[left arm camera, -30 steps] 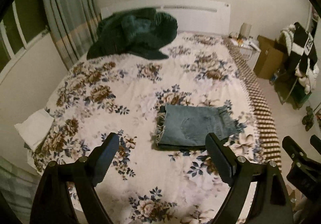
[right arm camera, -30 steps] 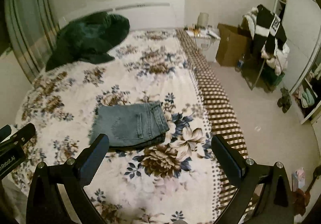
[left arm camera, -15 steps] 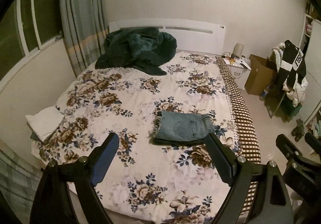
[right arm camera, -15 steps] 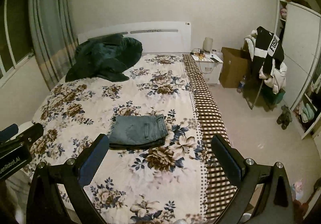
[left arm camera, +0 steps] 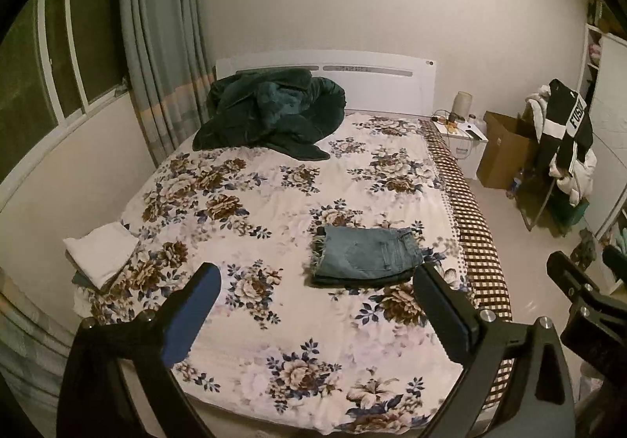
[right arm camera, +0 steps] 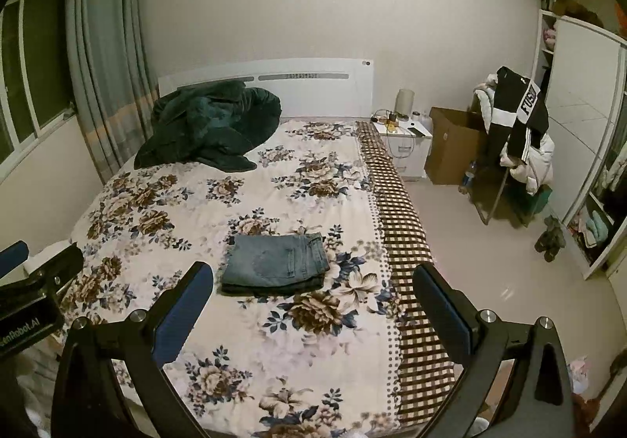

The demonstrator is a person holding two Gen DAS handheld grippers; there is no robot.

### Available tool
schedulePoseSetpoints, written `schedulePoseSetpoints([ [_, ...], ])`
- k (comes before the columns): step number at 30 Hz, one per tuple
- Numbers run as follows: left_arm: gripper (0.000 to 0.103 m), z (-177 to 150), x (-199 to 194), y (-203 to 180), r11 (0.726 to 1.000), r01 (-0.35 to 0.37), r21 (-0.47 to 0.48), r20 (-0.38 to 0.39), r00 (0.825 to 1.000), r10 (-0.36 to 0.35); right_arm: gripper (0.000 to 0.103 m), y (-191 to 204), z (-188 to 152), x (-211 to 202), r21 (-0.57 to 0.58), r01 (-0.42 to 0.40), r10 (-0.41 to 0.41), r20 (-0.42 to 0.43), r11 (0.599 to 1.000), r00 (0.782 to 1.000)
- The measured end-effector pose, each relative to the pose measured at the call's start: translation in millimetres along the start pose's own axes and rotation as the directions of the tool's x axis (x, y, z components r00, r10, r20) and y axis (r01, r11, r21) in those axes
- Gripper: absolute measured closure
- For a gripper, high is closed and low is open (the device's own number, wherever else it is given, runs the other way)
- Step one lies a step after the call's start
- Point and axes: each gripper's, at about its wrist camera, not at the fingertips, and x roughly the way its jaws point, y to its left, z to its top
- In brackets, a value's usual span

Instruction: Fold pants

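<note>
Evidently, pants [left arm camera: 364, 253]: denim, folded into a compact rectangle of several layers, lying flat on the bed [left arm camera: 274, 359].
Place on bed: toward 3 o'clock of the floral cover's middle, near the checked edge strip [left arm camera: 482, 253]; at about 12 o'clock ahead of both cameras.
Edges: frayed hem end at 9 o'clock of the bundle in the left wrist view; a back pocket facing up.
Left hand-held gripper [left arm camera: 313, 304]: jaws spread wide, nothing between them, held well above and short of the pants.
Right hand-held gripper [right arm camera: 313, 304]: likewise spread wide and empty, well apart from the pants [right arm camera: 276, 261].
Task stage, as judged: folding apparently complete, since no leg or waistband trailing loose.
Handling, as judged: soft yet fairly heavy cloth for its bulk; thick stacked layers likely to hold a crease and stay put, not slippery, not fragile.
Where to grip, as judged: if moved, best pinched through all layers at the folded edge near 6 o'clock, one hand-held gripper toward each short end, to stop the layers sliding apart.
Risk, as judged: catching only the top layer and peeling the fold open.
Surroundings: dark green blanket [left arm camera: 274, 108] heaped at 11 o'clock by the headboard [left arm camera: 384, 81]; white folded cloth [left arm camera: 102, 253] at 9 o'clock on the bed's edge; nightstand [right arm camera: 407, 148] and cardboard box [right arm camera: 450, 144] at 2 o'clock.
</note>
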Motion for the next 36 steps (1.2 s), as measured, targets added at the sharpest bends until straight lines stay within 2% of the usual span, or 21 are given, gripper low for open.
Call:
schedulePoseSetpoints([
  [9, 0.003, -6.9, -10.2, 6.9, 1.0, 0.006, 0.006, -0.019, 1.0, -0.006, 0.0, 11.9, -1.9, -11.5, 0.007, 0.001, -0.001, -0.005, 1.0, 1.0],
  [36, 0.003, -4.9, -25.1, 11.4, 1.0, 0.015, 0.01, 0.007, 1.0, -0.015, 0.0, 17.5, -2.0, -21.8, 0.013, -0.008, 0.008, -0.002, 1.0, 1.0],
])
